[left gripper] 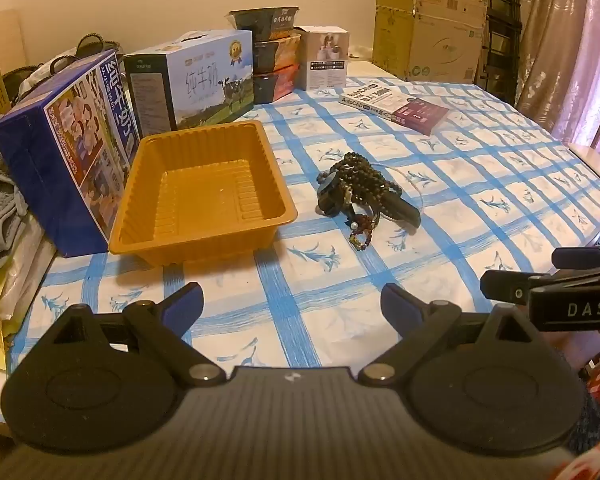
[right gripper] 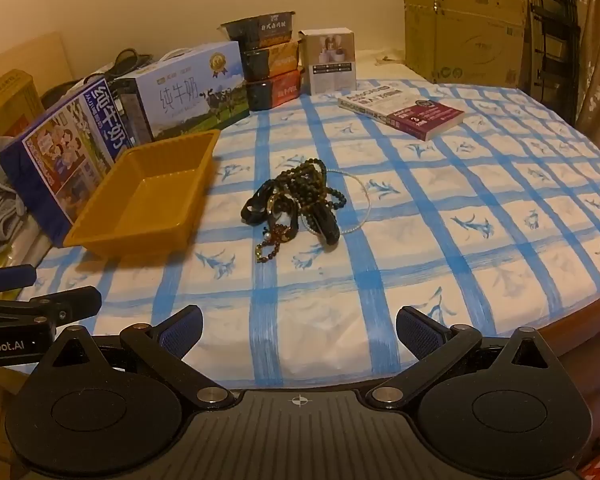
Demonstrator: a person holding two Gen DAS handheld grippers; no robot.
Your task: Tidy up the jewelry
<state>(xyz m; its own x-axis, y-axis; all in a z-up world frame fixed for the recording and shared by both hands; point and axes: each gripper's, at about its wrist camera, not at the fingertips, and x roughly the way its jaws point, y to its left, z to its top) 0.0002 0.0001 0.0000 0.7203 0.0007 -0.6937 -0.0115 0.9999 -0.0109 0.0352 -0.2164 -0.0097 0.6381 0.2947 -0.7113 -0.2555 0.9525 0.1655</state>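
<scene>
A tangle of jewelry (left gripper: 364, 192) lies at mid-frame on the blue-checked tablecloth (left gripper: 480, 184): dark bead strands, a black band, a small reddish bracelet trailing toward the lower edge, and a thin pale strand curling to its right. In the right wrist view we see the same pile (right gripper: 296, 208) just left of centre. An orange plastic tray (left gripper: 204, 192) sits just beside it, to the left, with nothing inside that we can make out. Behind the tray, in the upper left, stand two milk cartons (left gripper: 192, 80); a book (left gripper: 396, 106) lies toward the upper right. At the bottom of each frame we hold our tongs spread wide and gripping nothing, the left gripper (left gripper: 292, 304) and the right gripper (right gripper: 300, 328) both hovering near the table edge, well short of the pile.
</scene>
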